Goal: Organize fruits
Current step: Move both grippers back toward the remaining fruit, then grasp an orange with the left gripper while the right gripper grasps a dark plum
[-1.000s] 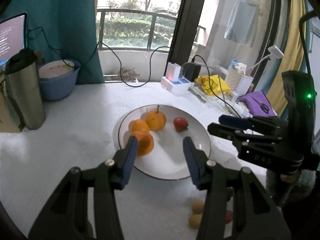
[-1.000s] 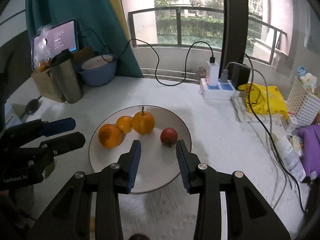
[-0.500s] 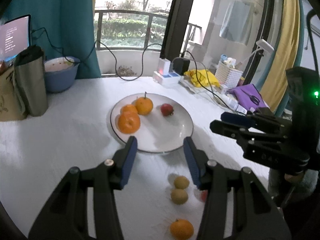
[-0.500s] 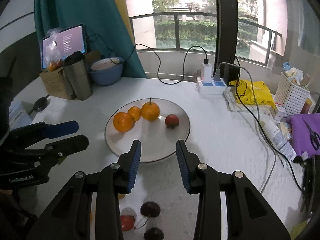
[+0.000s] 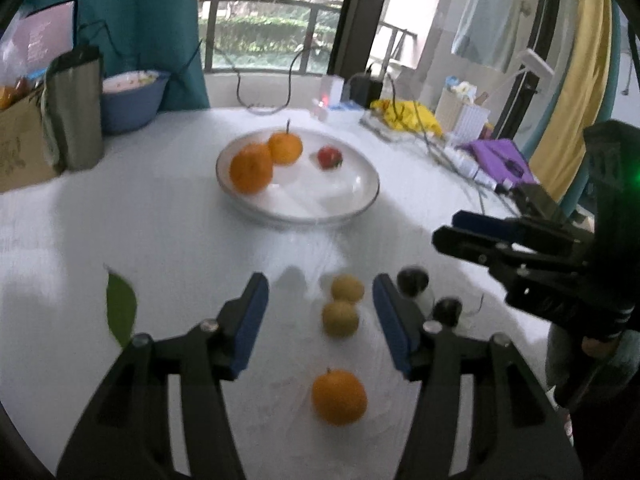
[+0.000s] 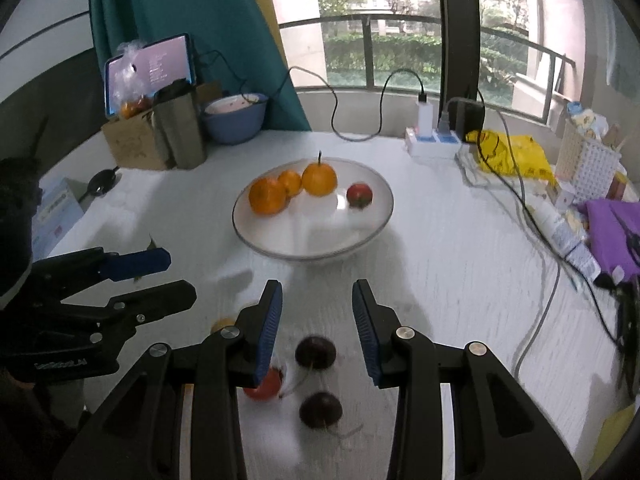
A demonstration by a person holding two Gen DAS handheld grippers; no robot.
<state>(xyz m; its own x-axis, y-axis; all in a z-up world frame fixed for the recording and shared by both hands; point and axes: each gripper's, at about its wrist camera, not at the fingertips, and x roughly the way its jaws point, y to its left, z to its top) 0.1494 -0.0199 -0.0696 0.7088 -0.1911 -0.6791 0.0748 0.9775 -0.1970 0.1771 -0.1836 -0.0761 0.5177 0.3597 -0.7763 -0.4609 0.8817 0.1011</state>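
Note:
A white plate [image 5: 362,204] [image 6: 316,257] holds three oranges [image 6: 267,195] and a small red fruit [image 6: 359,195]. My left gripper [image 5: 320,312] hovers over the near table and its jaws are opening. Two yellow-green fruits [image 5: 340,318] lie on the cloth between its fingers, untouched. Closer to the camera lies a loose orange [image 5: 339,396]. My right gripper [image 6: 318,316] is open and empty above two dark fruits [image 6: 315,352] and a red one [image 6: 264,386]. Each gripper shows in the other's view: the right gripper [image 5: 446,229] at the right, the left gripper [image 6: 176,276] at the left.
A steel tumbler [image 6: 180,132], a blue bowl [image 6: 234,118], a cardboard box and a tablet stand at the back left. A power strip [image 6: 432,142] with cables, a yellow bag, a white basket [image 6: 588,160] and purple cloth crowd the right. A green leaf [image 5: 120,308] lies near left.
Both grippers have drawn back from the plate toward the near table edge, so the loose fruits now show under them. The left jaws stand wider than before.

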